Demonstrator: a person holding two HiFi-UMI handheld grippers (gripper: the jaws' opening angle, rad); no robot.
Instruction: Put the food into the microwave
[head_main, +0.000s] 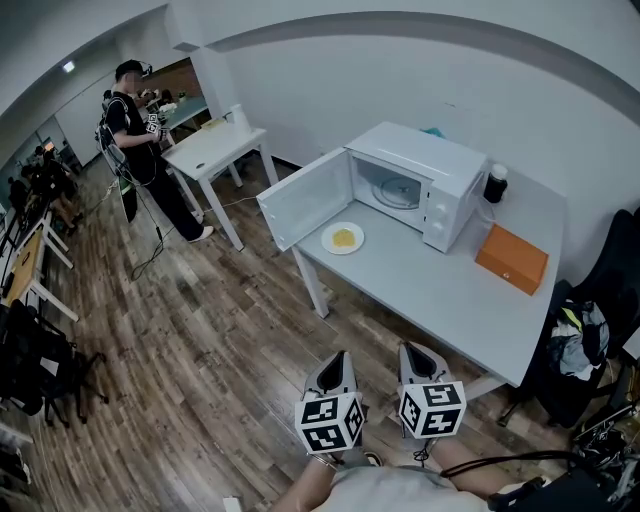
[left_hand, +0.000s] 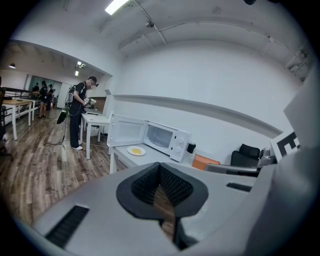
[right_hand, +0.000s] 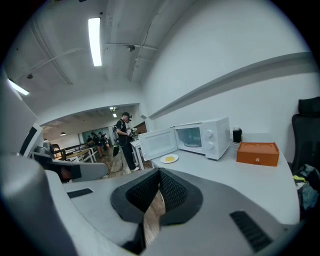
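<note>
A white microwave (head_main: 415, 180) stands on the grey table (head_main: 440, 290) with its door (head_main: 305, 197) swung open to the left. In front of it, by the door, lies a white plate with yellow food (head_main: 343, 238). Both grippers hang low over the floor, well short of the table's near edge. My left gripper (head_main: 332, 372) and right gripper (head_main: 420, 362) are shut with nothing in them. The left gripper view shows the plate (left_hand: 136, 150) and microwave (left_hand: 165, 137) far beyond the shut gripper (left_hand: 160, 167). The right gripper view shows the plate (right_hand: 169, 159) beyond the shut gripper (right_hand: 160, 172).
An orange box (head_main: 511, 258) and a black jar (head_main: 495, 183) sit on the table right of the microwave. A black chair with clutter (head_main: 590, 330) stands at the right. A person (head_main: 140, 130) stands by a white table (head_main: 210, 150) at the back left. Wooden floor lies between.
</note>
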